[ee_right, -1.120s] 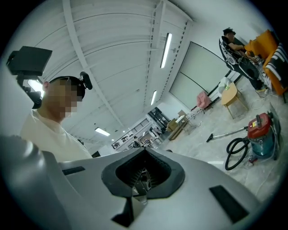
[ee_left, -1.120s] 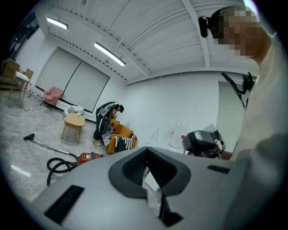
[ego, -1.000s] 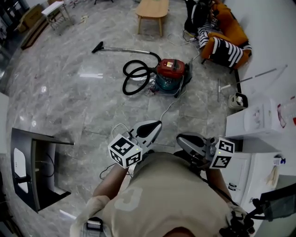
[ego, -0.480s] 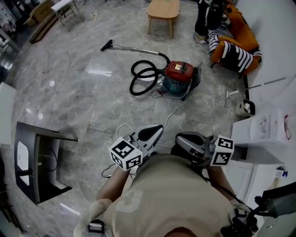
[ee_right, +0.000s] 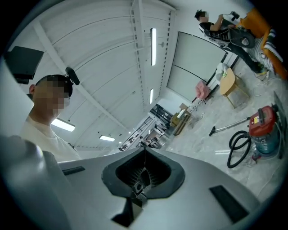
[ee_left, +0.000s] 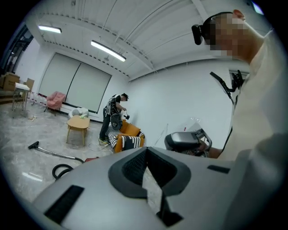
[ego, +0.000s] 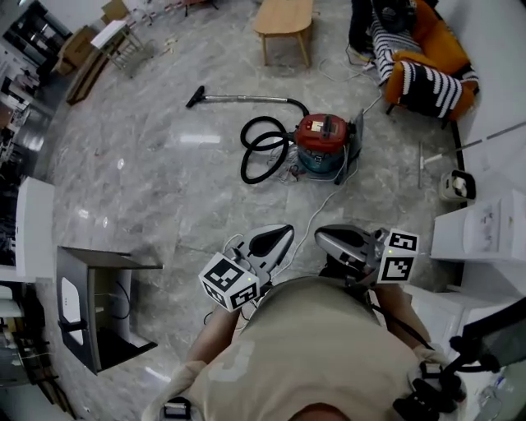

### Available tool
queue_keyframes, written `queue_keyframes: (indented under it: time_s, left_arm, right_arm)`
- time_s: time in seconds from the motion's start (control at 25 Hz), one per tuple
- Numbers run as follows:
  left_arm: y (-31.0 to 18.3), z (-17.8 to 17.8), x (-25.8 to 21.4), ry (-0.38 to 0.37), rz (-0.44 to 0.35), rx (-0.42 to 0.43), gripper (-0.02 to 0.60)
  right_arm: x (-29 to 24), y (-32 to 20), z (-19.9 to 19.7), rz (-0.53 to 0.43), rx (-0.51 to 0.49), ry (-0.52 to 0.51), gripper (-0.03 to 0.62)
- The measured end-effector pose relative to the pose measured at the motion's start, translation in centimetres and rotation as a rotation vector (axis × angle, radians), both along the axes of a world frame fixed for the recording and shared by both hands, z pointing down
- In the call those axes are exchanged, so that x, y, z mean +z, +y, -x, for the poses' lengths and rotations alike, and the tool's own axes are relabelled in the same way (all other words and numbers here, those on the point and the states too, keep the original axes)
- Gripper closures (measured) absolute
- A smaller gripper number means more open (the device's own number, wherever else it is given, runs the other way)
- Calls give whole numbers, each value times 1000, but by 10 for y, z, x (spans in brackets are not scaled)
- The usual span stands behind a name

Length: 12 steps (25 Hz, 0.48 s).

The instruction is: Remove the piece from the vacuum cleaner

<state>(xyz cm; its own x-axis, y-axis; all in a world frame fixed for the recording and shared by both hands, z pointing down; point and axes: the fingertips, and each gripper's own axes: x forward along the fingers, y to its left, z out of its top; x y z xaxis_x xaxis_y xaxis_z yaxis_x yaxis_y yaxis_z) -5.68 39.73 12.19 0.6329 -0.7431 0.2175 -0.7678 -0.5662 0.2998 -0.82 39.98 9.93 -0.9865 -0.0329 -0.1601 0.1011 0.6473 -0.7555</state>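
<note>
A red and teal vacuum cleaner [ego: 325, 141] stands on the marble floor ahead of me. Its black hose [ego: 263, 156] loops to the left. A metal wand [ego: 246, 99] ends in a black floor nozzle [ego: 195, 97]. My left gripper [ego: 279, 234] and right gripper [ego: 322, 235] are both held close to my chest, well short of the vacuum. Both are shut and hold nothing. The right gripper view shows the vacuum cleaner [ee_right: 265, 128] and hose [ee_right: 238, 150] at its right edge, while the hose [ee_left: 60, 170] lies low left in the left gripper view.
A white power cable [ego: 316, 205] runs over the floor from the vacuum toward me. A wooden table [ego: 283, 18] and an orange sofa [ego: 427, 57] stand beyond it. White cabinets [ego: 485, 238] line the right, a dark desk [ego: 99, 304] the left. A person [ee_left: 114, 117] stands by the sofa.
The head view has shifted, so the vacuum now sits slightly further right in the picture. Both grippers stay shut near my chest.
</note>
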Motion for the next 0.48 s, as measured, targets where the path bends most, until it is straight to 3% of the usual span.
queue_keyframes:
  time_s: [0.48]
  left_arm:
    - [-99,-100,2,-113,36,58,578]
  right_arm:
    - [24,-92,-92,-4,41,18,591]
